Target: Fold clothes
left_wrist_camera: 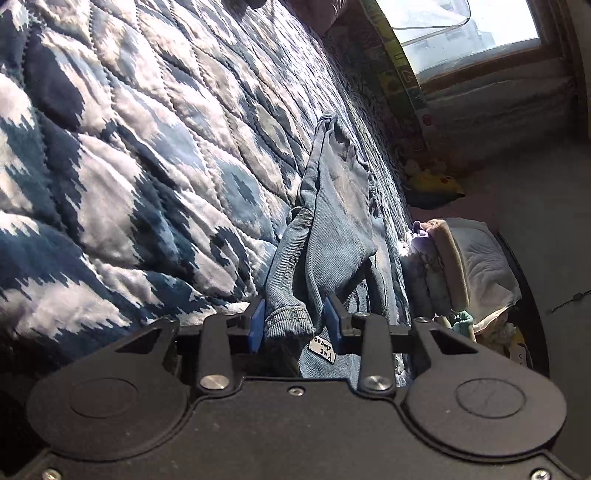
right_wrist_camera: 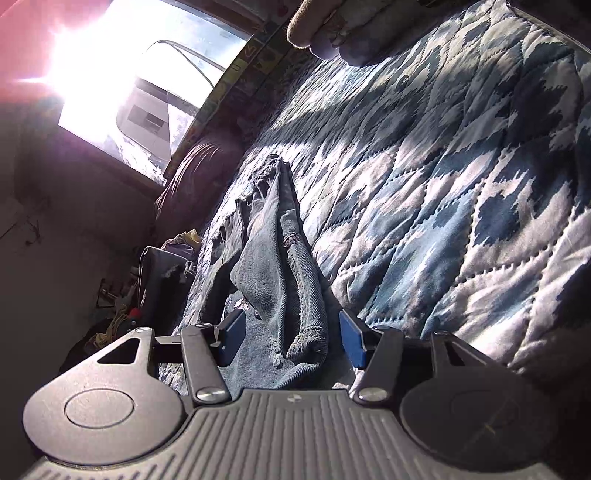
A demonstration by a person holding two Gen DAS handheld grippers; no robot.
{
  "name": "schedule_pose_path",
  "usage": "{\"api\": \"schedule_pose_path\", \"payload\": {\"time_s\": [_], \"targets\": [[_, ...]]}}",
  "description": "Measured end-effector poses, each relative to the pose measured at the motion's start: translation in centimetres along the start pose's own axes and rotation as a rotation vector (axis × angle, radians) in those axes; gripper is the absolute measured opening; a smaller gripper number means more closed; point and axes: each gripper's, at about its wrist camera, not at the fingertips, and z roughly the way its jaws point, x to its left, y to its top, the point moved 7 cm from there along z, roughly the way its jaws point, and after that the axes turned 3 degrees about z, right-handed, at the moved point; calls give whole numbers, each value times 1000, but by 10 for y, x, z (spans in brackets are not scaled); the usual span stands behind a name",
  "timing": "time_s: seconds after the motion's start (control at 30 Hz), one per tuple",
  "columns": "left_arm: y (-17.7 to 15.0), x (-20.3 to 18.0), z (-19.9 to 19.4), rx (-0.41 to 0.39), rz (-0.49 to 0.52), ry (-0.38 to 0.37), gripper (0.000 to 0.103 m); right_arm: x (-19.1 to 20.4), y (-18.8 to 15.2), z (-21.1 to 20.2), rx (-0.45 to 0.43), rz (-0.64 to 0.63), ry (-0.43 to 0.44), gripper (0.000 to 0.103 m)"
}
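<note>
**Jeans Half Gripped, Fold Not Yet Made**

The jeans (left_wrist_camera: 332, 206) lie stretched lengthwise on the bed, on a blue-and-white quilt (left_wrist_camera: 129, 147), running away from both cameras toward the window (left_wrist_camera: 469, 33). The denim is bunched into long ridges instead of lying flat, and torn, frayed patches show along 1 leg. A small white label sits near the gripped end.

The left tool (left_wrist_camera: 294, 325) is clenched on a hemmed edge of the denim; the blue pads (left_wrist_camera: 255, 328) press against the cloth from both sides. The right tool (right_wrist_camera: 291, 338) stands released, its jaws wide apart with a rolled hem of the jeans (right_wrist_camera: 280, 251) lying between them, untouched by either pad as far as the view shows.

Judgement: the step in hand is securing the near end of the garment with both tools before a lengthwise fold. Only 1 of 2 holds is made. The next move calls for the right tool to clamp on the hem between its jaws, then both to lift together and carry the near end toward the far end, keeping the denim taut so the bunched ridges flatten.

A pile of other clothes (left_wrist_camera: 454, 266) sits beside the bed, apart from the jeans.
</note>
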Motion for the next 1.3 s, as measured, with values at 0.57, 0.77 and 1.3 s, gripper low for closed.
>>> {"api": "schedule_pose_path", "payload": {"time_s": [0.57,0.77,1.3], "targets": [[-9,10,0,-6,-43,22,24,-10,-9,9,-22,101,15,20],[-10,1,-4,-11,23,44,9,-12,-7,7,-2,173,82,12],[4,-35,-50,-26,316,96,56,11,-2,-34,35,-52,24,40]]}}
